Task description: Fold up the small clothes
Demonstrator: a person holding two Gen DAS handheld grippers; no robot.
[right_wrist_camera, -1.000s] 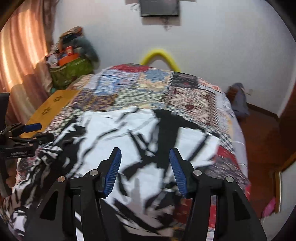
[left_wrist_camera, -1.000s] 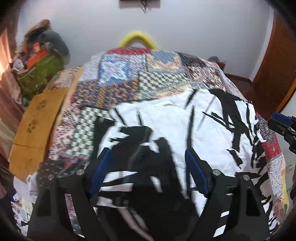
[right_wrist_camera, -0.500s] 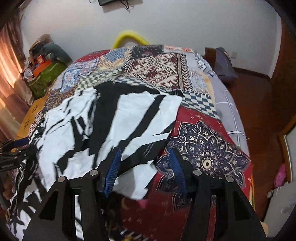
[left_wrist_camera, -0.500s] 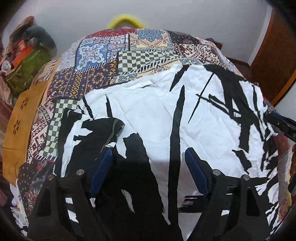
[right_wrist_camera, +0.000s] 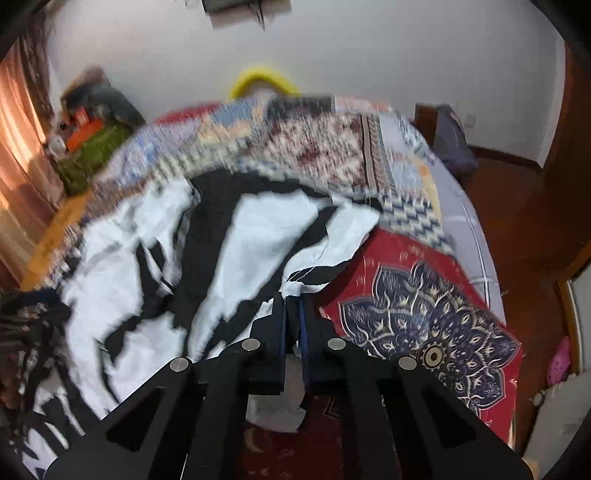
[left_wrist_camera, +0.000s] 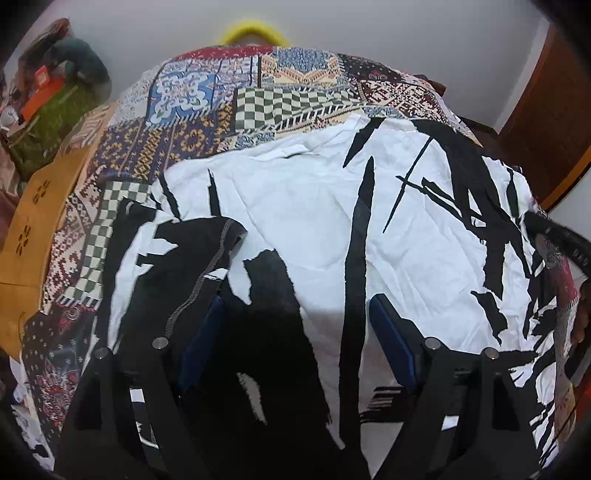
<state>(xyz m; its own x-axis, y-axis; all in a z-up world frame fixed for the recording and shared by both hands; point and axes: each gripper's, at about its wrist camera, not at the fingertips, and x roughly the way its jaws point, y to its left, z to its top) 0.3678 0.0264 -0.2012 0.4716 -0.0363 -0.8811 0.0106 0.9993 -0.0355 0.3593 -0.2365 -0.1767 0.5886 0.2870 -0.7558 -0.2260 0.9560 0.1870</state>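
Note:
A white shirt with black brush-stroke print [left_wrist_camera: 314,221] lies spread on a patchwork bedspread [left_wrist_camera: 258,99]. My left gripper [left_wrist_camera: 295,314] is open, its blue pads low over the shirt's near part, with a black stitched sleeve [left_wrist_camera: 192,266] by its left finger. In the right wrist view the same shirt [right_wrist_camera: 236,251] lies left of centre. My right gripper [right_wrist_camera: 291,306] is shut on the shirt's right edge, with cloth pinched between the blue pads. The right gripper's arm shows at the right edge of the left wrist view [left_wrist_camera: 565,240].
A red mandala patch of the bedspread [right_wrist_camera: 424,314] lies right of the shirt. A wooden stool or board [left_wrist_camera: 33,236] and a green bag with clutter [left_wrist_camera: 48,110] stand left of the bed. A yellow hoop [left_wrist_camera: 253,29] rises behind. Wooden floor [right_wrist_camera: 517,221] and door lie to the right.
My right gripper has closed on the shirt's right edge, having been open half a second ago. My left gripper has stayed open and the view has shifted only slightly closer over the shirt.

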